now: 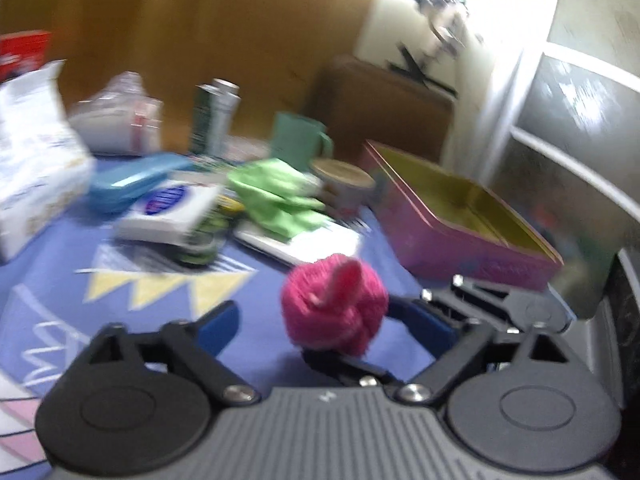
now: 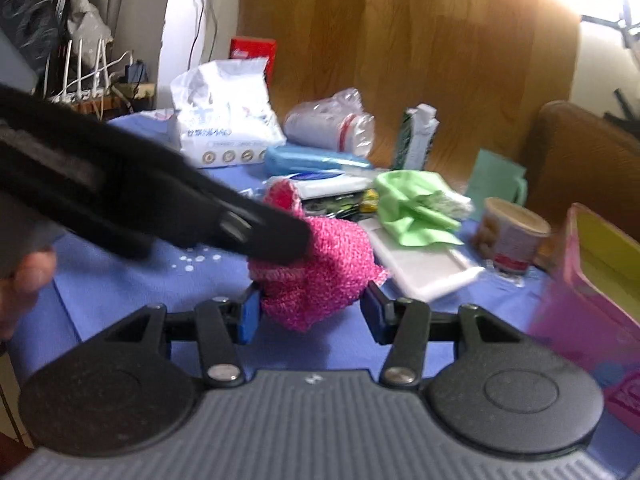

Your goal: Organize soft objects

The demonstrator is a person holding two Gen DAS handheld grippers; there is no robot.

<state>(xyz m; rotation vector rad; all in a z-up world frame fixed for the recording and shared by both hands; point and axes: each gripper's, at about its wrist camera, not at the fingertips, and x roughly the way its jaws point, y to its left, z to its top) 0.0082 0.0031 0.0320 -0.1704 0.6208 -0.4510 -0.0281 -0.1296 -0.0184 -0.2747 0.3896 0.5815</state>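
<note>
A pink knitted bundle [image 1: 334,306] [image 2: 320,270] lies on the blue tablecloth between both grippers. In the left wrist view my left gripper [image 1: 320,324] is open; the bundle sits near its right finger, with the right gripper's tip just beyond. In the right wrist view my right gripper [image 2: 310,314] is open around the bundle's lower part, and the left gripper's black finger [image 2: 240,226] reaches in from the left onto the bundle. A green cloth [image 1: 276,196] [image 2: 412,204] lies further back. An open pink tin [image 1: 456,216] [image 2: 596,280] stands at the right.
On the blue tablecloth [image 1: 256,332] at the back are a white tissue pack [image 2: 224,120], a blue case [image 1: 132,184], a teal mug [image 1: 300,140], a small paper cup [image 2: 512,236], a white flat box [image 2: 424,272] and cartons. A wooden panel stands behind.
</note>
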